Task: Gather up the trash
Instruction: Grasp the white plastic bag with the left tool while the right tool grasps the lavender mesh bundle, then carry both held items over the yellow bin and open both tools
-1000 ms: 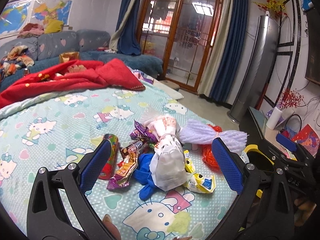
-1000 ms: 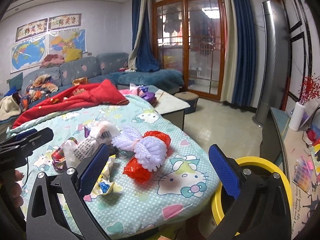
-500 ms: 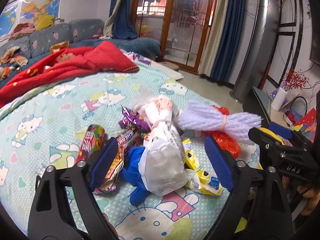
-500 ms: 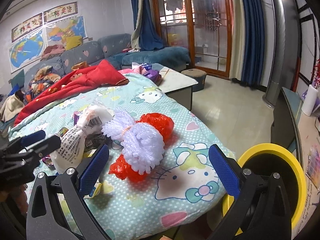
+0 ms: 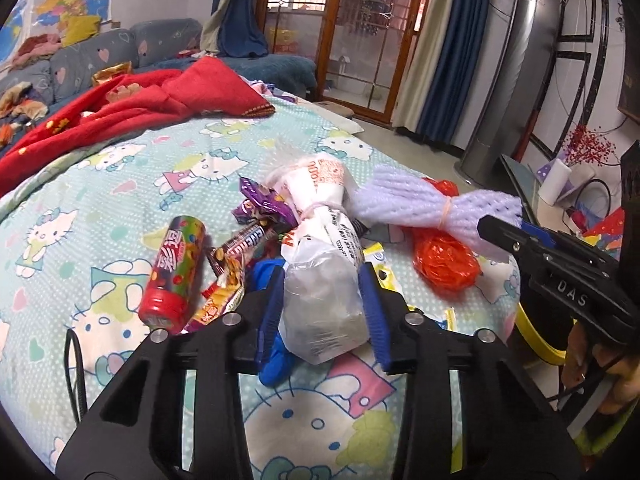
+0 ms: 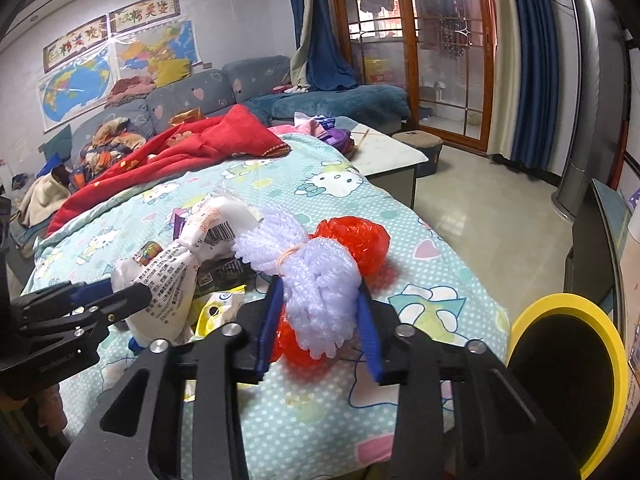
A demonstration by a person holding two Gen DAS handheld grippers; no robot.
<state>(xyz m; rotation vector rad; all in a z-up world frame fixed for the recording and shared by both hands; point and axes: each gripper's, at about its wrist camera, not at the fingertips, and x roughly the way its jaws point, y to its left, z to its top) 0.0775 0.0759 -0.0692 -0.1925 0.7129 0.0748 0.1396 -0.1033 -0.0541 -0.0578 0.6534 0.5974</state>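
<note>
Grippers (image 5: 323, 312) (image 6: 318, 326) clamping trash, cartoon bedspread (image 5: 120, 184), sofa (image 6: 192, 92)

White plastic bag (image 5: 320, 280): knotted, printed, lying lengthwise on the patterned bedspread (image 5: 120, 168).
Foam net bundle (image 6: 316, 280): pale lilac, tied mid-length with a band, resting on the red bag.
Red bag (image 6: 354, 236): crumpled, underneath.
Snack tube (image 5: 176, 272): red-capped, on its side.
Wrappers (image 5: 260, 208): scattered beside.

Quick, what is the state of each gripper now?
Left gripper: jaws just closed on the white plastic bag.
Right gripper: jaws just closed on the lilac foam net bundle.
</note>
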